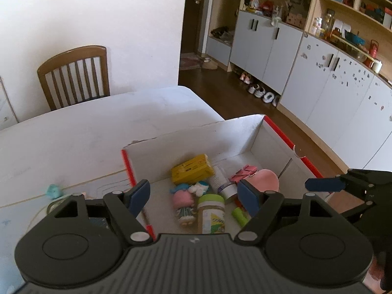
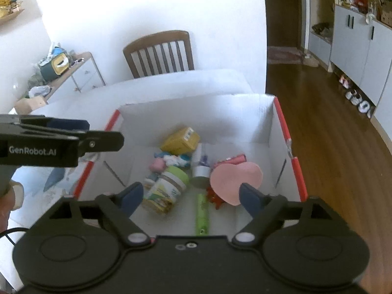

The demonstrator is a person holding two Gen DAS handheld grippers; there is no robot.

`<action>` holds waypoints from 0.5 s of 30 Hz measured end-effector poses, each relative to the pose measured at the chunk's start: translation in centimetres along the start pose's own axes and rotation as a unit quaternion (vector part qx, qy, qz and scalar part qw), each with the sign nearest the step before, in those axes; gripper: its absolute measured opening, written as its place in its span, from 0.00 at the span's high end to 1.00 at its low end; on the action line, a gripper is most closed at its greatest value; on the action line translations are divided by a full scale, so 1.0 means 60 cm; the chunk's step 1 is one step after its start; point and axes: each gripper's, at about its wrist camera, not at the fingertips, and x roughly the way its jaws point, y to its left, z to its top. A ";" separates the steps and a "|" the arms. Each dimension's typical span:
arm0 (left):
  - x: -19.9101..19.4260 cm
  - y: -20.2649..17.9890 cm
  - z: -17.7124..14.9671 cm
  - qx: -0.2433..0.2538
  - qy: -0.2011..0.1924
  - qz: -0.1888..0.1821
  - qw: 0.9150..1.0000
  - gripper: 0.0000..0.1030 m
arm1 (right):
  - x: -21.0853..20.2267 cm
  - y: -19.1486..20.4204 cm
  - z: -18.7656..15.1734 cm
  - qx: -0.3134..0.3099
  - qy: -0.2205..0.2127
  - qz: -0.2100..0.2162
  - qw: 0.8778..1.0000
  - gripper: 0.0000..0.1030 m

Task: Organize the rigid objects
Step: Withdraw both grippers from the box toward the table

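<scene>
The left tool (image 1: pixel 196 196) hung over the near left corner of the box (image 1: pixel 196 134) with its blue pads spread wide and nothing between them; the right tool (image 2: pixel 191 193) hung over the box's near edge, its pads spread wider yet and likewise empty. Both pointed down into the box, an open white carton with red edges standing on the white table (image 1: pixel 73 134). Inside the box, toward its back wall, lay a yellow packet (image 1: pixel 192 169). In front of that lay a small doll (image 1: pixel 183 203) with pink hair, and just beside it a jar (image 2: pixel 166 191) with a pale green lid lay on its side. A white tube (image 1: pixel 224 183) lay next to the jar, toward the box's right wall, with a pink heart-shaped piece (image 2: pixel 235 178) beyond it. A green stick (image 2: pixel 202 215) lay near the box's front edge. Outside the box, off its left wall, a small teal thing (image 1: pixel 54 191) sat on the table. A wooden chair (image 1: pixel 76 76) stood beyond the box at the table's far side.
</scene>
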 end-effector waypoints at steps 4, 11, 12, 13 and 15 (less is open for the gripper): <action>-0.023 0.021 -0.009 -0.007 -0.006 0.001 1.000 0.20 | -0.010 0.022 0.000 -0.005 -0.012 -0.003 1.000 0.07; -0.061 0.071 -0.027 -0.004 -0.014 -0.008 1.000 0.18 | -0.026 0.065 -0.004 0.011 -0.040 -0.012 0.999 0.01; -0.065 0.079 -0.030 -0.006 -0.015 -0.011 1.000 0.17 | -0.027 0.074 -0.005 0.012 -0.043 -0.013 0.999 0.01; -0.070 0.089 -0.034 -0.007 -0.015 -0.013 1.000 0.17 | -0.028 0.084 -0.005 0.012 -0.047 -0.015 0.999 0.01; -0.079 0.110 -0.041 -0.009 -0.015 -0.015 1.000 0.11 | -0.031 0.101 -0.006 0.013 -0.054 -0.019 0.998 0.01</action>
